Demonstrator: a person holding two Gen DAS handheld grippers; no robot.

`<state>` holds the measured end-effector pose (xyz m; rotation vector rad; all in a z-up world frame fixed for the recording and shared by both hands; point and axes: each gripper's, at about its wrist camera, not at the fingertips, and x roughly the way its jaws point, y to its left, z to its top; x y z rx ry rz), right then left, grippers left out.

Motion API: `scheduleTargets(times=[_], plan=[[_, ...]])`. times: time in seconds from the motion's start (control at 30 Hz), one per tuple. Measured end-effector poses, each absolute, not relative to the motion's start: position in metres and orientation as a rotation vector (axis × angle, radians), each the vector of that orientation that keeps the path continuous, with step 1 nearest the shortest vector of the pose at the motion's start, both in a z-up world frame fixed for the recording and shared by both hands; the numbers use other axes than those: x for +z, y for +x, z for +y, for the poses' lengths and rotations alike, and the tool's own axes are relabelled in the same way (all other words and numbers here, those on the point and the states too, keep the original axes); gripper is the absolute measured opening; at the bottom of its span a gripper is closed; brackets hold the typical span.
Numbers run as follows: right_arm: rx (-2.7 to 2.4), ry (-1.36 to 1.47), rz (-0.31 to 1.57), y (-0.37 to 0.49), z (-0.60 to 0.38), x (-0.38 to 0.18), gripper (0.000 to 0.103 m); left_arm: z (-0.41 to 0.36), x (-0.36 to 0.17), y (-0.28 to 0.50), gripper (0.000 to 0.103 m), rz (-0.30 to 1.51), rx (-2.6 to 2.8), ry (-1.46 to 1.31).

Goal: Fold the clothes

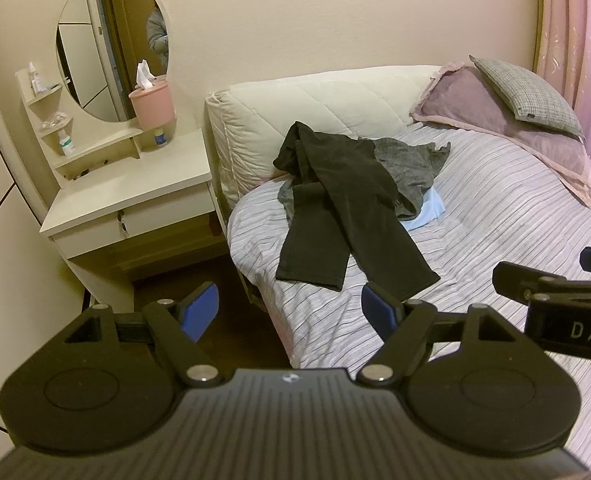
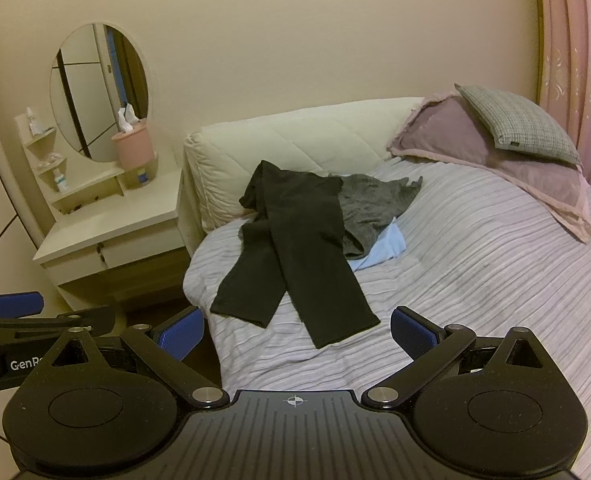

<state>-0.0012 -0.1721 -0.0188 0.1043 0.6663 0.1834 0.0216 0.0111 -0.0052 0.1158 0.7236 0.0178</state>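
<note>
- The left tongs (image 1: 291, 312) are held with the blue pads apart and nothing between them, short of the near left corner of the bed (image 1: 495, 216). The right tongs (image 2: 297, 334) are likewise spread and empty, just right of the left pair.
- The clothes lie in one heap at the far left of the bed, against the cream headboard cushion (image 2: 295, 140). The black trousers (image 2: 295, 240) are on top, legs crossed and trailing toward the near edge. A grey garment (image 2: 371, 204) lies under them to the right, and a light blue piece (image 2: 387, 250) lies at the bottom.
- Risk: pulling the trousers by one leg hem is likely to drag the grey garment along, because the waist end overlaps it.
- Risk: the crossed legs may twist further if both tongs grip the same leg. Confirm which hem belongs to which leg before closing.
- Risk: the left trouser leg ends close to the bed's left edge, so a sideways pull could slide fabric off onto the floor.
- Risk: closing too deep may pinch the striped bedsheet (image 2: 475, 280) with the cloth and lift both.
- Risk: the tongs sit side by side and could collide when reaching together.
- The desk (image 1: 135, 184) with the mirror (image 1: 111, 48) stands left of the bed, clear of the work.
</note>
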Motion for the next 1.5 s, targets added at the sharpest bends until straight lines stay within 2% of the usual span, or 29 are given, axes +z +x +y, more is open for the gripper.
scheduleTargets(times=[0.73, 0.97, 1.5], plan=[[0.159, 0.147, 0.715, 0.011, -0.181, -0.036, 0.102, 0.015, -0.017, 0.046, 0.076, 0.773, 0.015, 0.137], [0.138, 0.151, 0.736, 0.044, -0.172, -0.045, 0.102, 0.021, -0.027, 0.088, 0.076, 0.792, -0.011, 0.142], [0.041, 0.196, 0.781, 0.186, -0.140, -0.047, 0.102, 0.043, -0.028, 0.250, 0.076, 0.823, -0.112, 0.185]])
